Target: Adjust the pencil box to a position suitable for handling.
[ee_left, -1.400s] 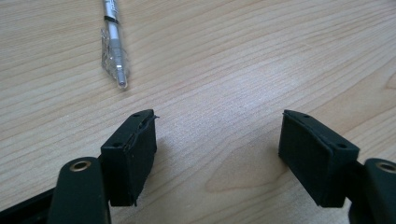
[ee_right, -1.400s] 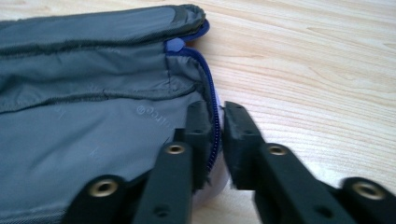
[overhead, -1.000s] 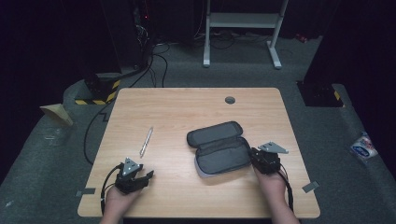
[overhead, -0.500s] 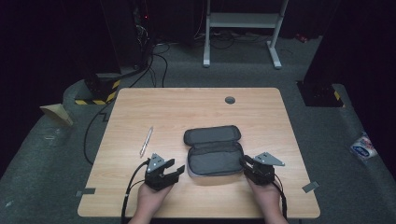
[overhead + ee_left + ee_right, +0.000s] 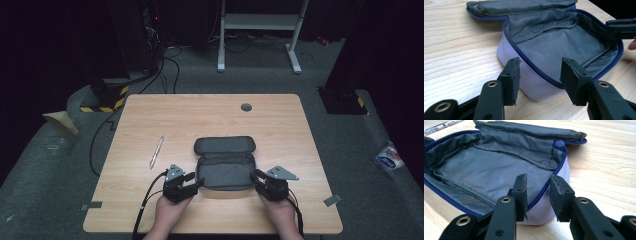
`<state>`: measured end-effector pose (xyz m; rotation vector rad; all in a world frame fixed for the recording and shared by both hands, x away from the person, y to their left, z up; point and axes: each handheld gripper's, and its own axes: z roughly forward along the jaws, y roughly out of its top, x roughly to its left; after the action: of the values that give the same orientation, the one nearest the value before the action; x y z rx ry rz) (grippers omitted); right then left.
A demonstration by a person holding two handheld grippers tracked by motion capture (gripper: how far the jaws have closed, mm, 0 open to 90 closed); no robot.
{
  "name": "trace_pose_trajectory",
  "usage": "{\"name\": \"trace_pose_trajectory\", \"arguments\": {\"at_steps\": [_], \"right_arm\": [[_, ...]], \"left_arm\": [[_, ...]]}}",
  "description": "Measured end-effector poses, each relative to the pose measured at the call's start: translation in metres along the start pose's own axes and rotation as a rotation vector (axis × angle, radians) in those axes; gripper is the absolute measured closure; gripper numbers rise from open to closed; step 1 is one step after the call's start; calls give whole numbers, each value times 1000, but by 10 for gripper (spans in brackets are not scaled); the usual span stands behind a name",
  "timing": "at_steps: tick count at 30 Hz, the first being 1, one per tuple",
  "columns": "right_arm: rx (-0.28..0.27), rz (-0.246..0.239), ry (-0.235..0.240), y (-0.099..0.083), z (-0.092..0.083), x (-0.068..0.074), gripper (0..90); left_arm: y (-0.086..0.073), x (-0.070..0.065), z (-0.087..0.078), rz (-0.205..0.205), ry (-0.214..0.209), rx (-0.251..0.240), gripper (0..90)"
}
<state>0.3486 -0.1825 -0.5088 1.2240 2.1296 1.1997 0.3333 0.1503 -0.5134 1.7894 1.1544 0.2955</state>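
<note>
An open zip pouch with grey lining, a blue zipper and a pale outer wall lies on the wooden table, its lid folded back. My left gripper stands open at the pouch's left end. In the left gripper view its jaws straddle the pouch's near corner. My right gripper is at the pouch's right end. In the right gripper view it is open, one jaw inside and one outside the zipper rim of the pouch.
A pen lies left of the pouch, also seen far off in the right gripper view. A round cable hole sits near the table's far edge. Cables trail from both grippers over the front edge.
The pouch has slid left and toward the front edge and turned square to it. My left gripper has moved right up to its left end; the right hand came inward with the pouch.
</note>
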Motion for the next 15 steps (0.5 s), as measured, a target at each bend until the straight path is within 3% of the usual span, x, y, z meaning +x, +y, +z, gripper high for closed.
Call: {"name": "trace_pose_trajectory", "arguments": {"at_steps": [8, 15], "right_arm": [[-5, -15, 31, 4, 10, 13, 633], [-14, -23, 45, 8, 16, 12, 624]], "left_arm": [[-3, 13, -11, 1, 24, -17, 539], [-2, 17, -11, -3, 42, -31, 585]]}}
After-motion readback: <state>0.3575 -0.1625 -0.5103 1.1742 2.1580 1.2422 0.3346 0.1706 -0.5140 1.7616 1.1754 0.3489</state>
